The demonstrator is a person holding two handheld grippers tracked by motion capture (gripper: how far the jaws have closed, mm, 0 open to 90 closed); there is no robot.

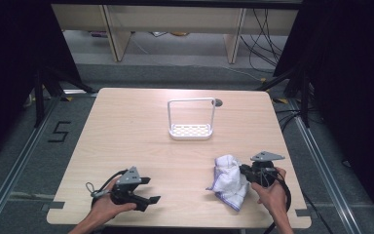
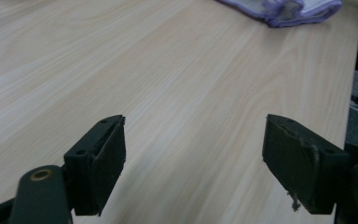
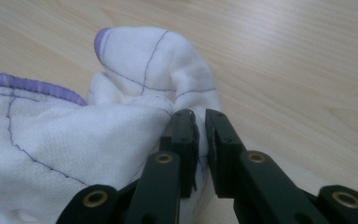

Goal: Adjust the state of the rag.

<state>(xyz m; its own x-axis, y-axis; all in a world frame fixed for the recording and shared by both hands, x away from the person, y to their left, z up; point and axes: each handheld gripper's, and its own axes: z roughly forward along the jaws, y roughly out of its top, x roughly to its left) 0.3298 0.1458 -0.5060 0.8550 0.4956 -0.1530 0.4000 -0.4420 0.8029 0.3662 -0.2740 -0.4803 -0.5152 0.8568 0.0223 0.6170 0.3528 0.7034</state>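
While the light wooden table point(image 1: 141, 131) held a white perforated plastic tray with a tall wire loop handle point(image 1: 191, 130) near its far middle, nothing lay in that tray. Right gripper point(image 3: 200, 140) had its jaws clenched on a fold of the crumpled white cloth with purple stitched edging point(image 1: 229, 181), at the near right of the table. Left gripper point(image 2: 193, 163) sat low over bare wood at the near left, jaws spread wide, gripping nothing, well apart from the cloth.

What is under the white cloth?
The wooden table lies under the cloth. The right tool pinches its edge. Whether something small hides beneath its folds cannot be seen.
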